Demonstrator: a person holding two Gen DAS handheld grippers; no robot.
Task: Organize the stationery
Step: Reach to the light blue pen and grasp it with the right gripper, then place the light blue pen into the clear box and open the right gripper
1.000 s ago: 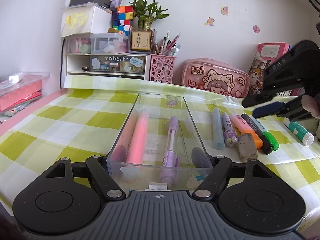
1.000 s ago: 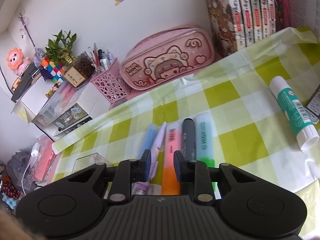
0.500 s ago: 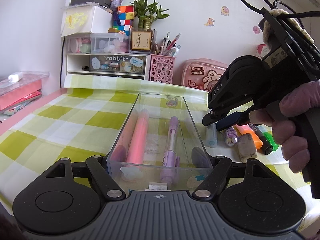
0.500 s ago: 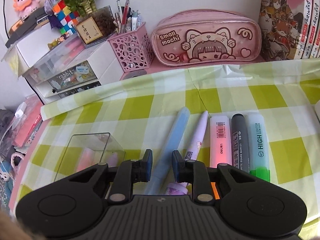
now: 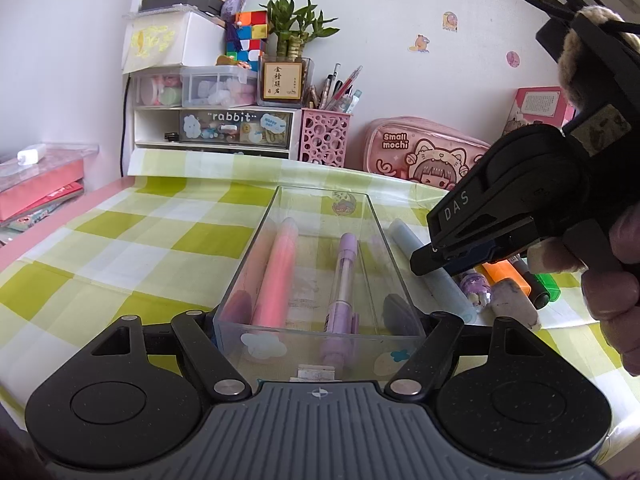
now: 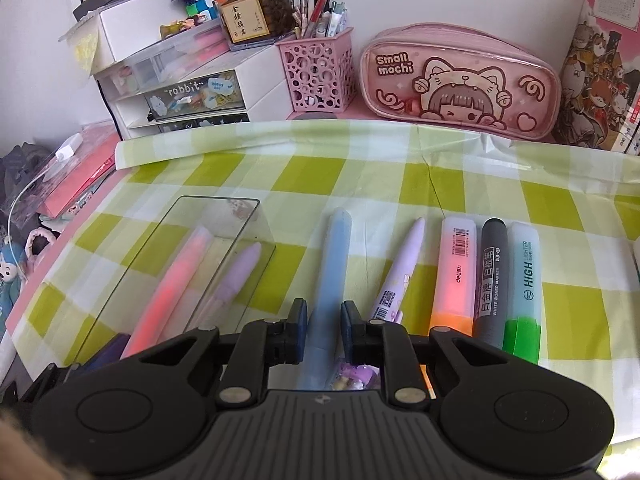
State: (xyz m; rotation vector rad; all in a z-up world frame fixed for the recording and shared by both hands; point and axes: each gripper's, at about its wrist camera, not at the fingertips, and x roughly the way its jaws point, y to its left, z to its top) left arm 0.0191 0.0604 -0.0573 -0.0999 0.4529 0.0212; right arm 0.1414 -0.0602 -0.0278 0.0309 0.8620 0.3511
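Your left claw (image 5: 318, 322) is clamped on the near end of the clear tray (image 5: 256, 264), pads against both side walls, steadying it on the worktop (image 5: 120, 248) so it won't slide when pens drop in. Inside the tray, a pink pen (image 5: 280, 272) lies along the left side and a lilac pen (image 5: 342, 280) beside it, both lengthwise; there's room left to the right. Just outside the right wall lies the light blue pen (image 6: 330, 276), and your right claw (image 6: 323, 330) straddles it. Its jaws have just been closing, narrow now with the blue barrel between them; whether the pads press on it yet, I can't tell. Further right, the lilac cartoon pen (image 6: 400, 276), pink-orange highlighter (image 6: 456, 276), black whiteboard marker (image 6: 491, 280) and green highlighter (image 6: 524, 292) wait in a neat row.
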